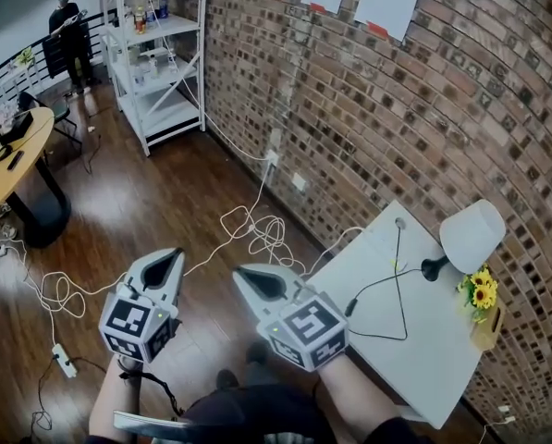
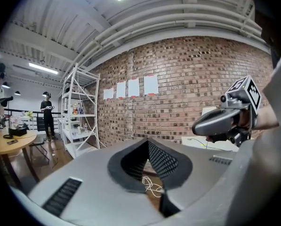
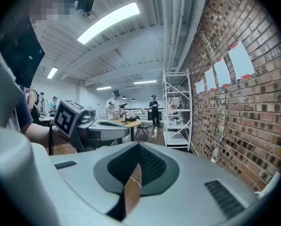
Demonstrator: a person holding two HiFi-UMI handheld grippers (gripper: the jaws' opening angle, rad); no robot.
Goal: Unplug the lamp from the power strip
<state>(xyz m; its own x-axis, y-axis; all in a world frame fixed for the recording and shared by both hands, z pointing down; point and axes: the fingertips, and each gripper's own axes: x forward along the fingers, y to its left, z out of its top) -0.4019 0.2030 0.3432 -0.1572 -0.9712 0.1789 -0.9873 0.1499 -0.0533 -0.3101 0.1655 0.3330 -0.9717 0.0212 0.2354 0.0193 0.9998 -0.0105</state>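
Note:
The lamp, with a white shade and a black base, stands at the far end of a white table by the brick wall. Its black cord lies in loops on the tabletop; where it ends I cannot tell. A white power strip lies on the wood floor at the far left. My left gripper and right gripper hover side by side above the floor, left of the table, both shut and empty. Each gripper view shows the other: the right gripper and the left gripper.
Sunflowers in a wooden holder sit beside the lamp. White cables coil on the floor and run to a wall socket. A white shelf rack, a round wooden table and a standing person are farther back.

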